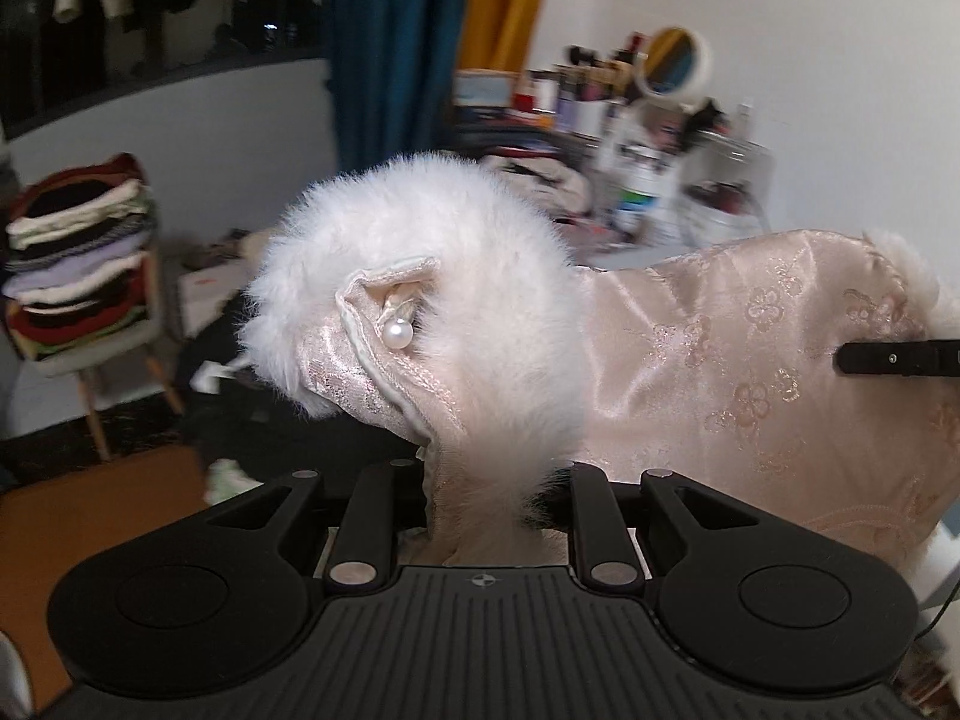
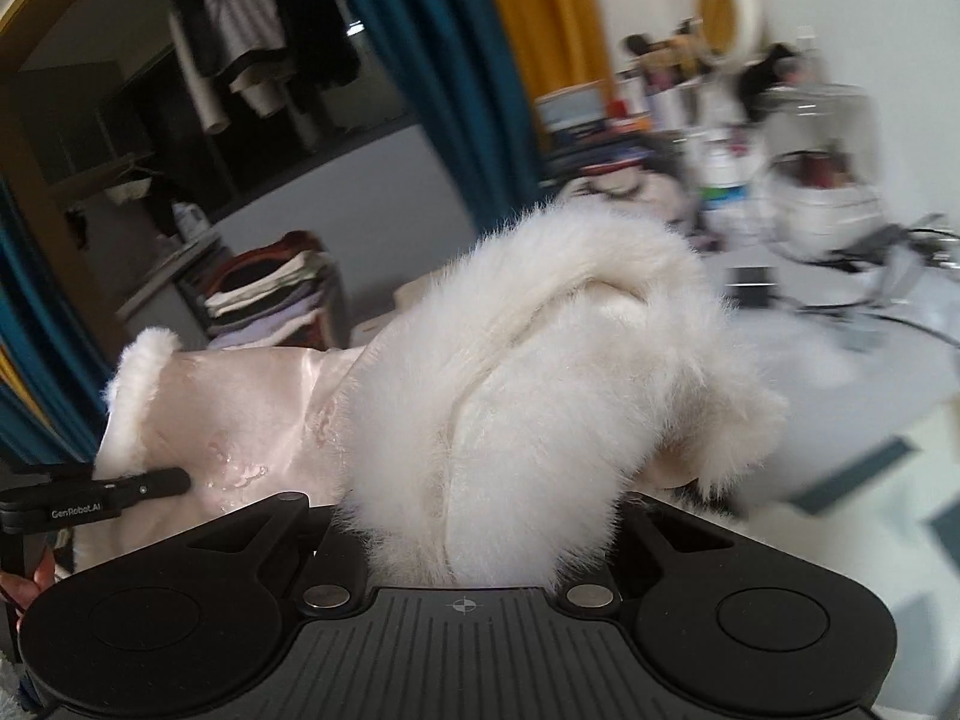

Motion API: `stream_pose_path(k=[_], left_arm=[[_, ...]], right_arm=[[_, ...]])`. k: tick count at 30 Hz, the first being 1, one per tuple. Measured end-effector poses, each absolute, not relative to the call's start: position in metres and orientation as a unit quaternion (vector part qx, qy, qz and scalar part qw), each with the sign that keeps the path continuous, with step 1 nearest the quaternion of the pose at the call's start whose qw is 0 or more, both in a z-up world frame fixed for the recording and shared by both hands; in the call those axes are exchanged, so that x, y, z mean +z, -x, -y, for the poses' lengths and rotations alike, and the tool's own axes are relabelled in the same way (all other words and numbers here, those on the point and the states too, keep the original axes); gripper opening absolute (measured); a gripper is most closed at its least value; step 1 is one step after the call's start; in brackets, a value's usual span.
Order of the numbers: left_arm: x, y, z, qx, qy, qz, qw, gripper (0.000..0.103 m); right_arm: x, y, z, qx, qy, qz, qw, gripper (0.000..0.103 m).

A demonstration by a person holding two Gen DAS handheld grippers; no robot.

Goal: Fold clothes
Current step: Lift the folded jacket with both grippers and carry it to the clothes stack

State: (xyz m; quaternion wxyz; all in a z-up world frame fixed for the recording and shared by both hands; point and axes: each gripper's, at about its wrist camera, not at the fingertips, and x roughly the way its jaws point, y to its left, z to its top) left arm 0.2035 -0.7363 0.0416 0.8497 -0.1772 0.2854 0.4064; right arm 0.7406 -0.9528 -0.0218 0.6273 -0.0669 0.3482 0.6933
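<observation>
Garment (image 1: 738,360), pink satin with white fur trim, held up in the air between both grippers, left (image 1: 480,516) and right (image 2: 462,540) each clamped on fur, well above the table (image 2: 840,360); apparently unfolded, folding all ahead.

The fingertips of the left gripper (image 1: 480,480) are buried under the pale pink satin garment with white fur trim (image 1: 720,360), so how the jaws stand cannot be told. The right gripper (image 2: 468,540) is likewise covered by fur, and its fingertips are not seen. The garment's lower part is cut off behind both gripper bodies. The cluttered white dressing table (image 2: 840,348) is smeared by blur, and its bottles and jars cannot be told apart. The stack of folded clothes on a chair (image 1: 78,264) is blurred too.
</observation>
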Motion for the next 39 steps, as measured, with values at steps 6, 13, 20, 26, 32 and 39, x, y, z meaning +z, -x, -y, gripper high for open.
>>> stream_pose_path(k=[6, 13, 20, 26, 32, 39], left_arm=[[0.033, -0.138, 0.688, 0.446, 0.203, -0.270, 0.829, 0.019], [0.013, -0.089, 0.612, 0.478, 0.235, -0.263, 0.804, 0.019], [0.012, -0.068, 0.530, 0.508, 0.242, -0.262, 0.784, 0.019], [0.009, -0.050, 0.478, 0.526, 0.246, -0.246, 0.776, 0.019], [0.007, -0.017, 0.429, 0.532, 0.252, -0.235, 0.773, 0.019], [0.003, 0.052, 0.354, 0.532, 0.254, -0.218, 0.778, 0.019]], right_arm=[[-0.020, -0.658, 0.879, 0.712, 0.092, -0.357, 0.597, 0.013], [-0.026, -0.583, 0.775, 0.738, 0.127, -0.353, 0.561, 0.013], [-0.036, -0.548, 0.658, 0.756, 0.125, -0.363, 0.530, 0.013], [-0.039, -0.530, 0.566, 0.769, 0.130, -0.360, 0.512, 0.013], [-0.042, -0.504, 0.502, 0.773, 0.122, -0.368, 0.503, 0.013], [-0.041, -0.437, 0.428, 0.766, 0.110, -0.369, 0.514, 0.013]])
